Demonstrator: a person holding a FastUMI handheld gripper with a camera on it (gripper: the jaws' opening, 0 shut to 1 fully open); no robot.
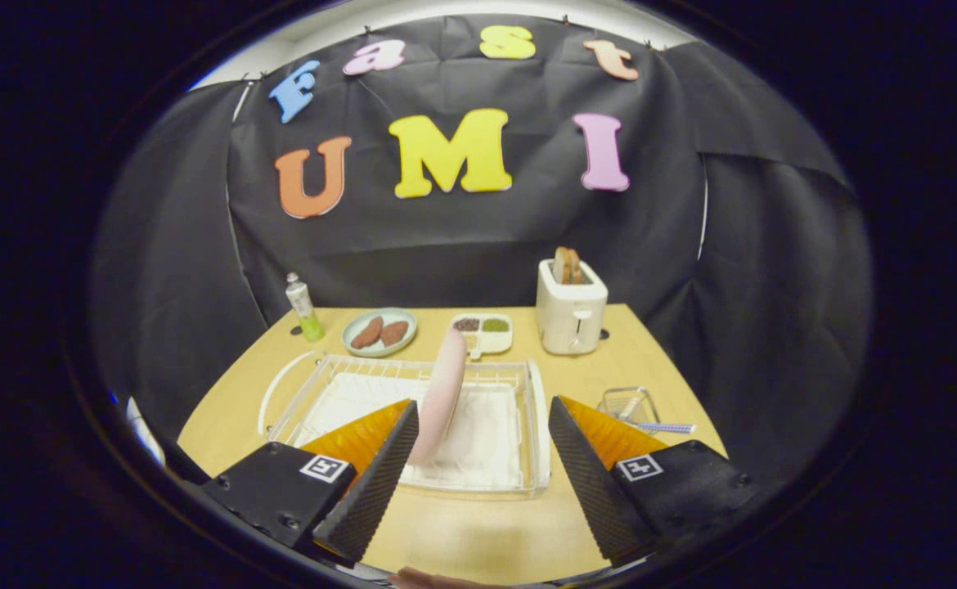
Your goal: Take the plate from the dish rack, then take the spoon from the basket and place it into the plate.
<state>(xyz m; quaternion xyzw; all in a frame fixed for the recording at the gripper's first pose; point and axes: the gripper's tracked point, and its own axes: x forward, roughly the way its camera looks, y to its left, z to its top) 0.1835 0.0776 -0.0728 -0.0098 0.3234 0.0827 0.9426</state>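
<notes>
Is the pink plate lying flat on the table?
No, the pink plate stands on edge in the dish rack, between the open gripper fingers.

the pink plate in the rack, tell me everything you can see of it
The pink plate stands on edge in the white wire dish rack, seen nearly edge-on, so it reads as a tall, narrow, smooth pale pink oval with a matte look, leaning slightly. Its lower edge sits among the rack's wires over the white tray. It lies just ahead of the open gripper, close to the left finger's tip; whether they touch cannot be told. Its face is hidden.
</notes>
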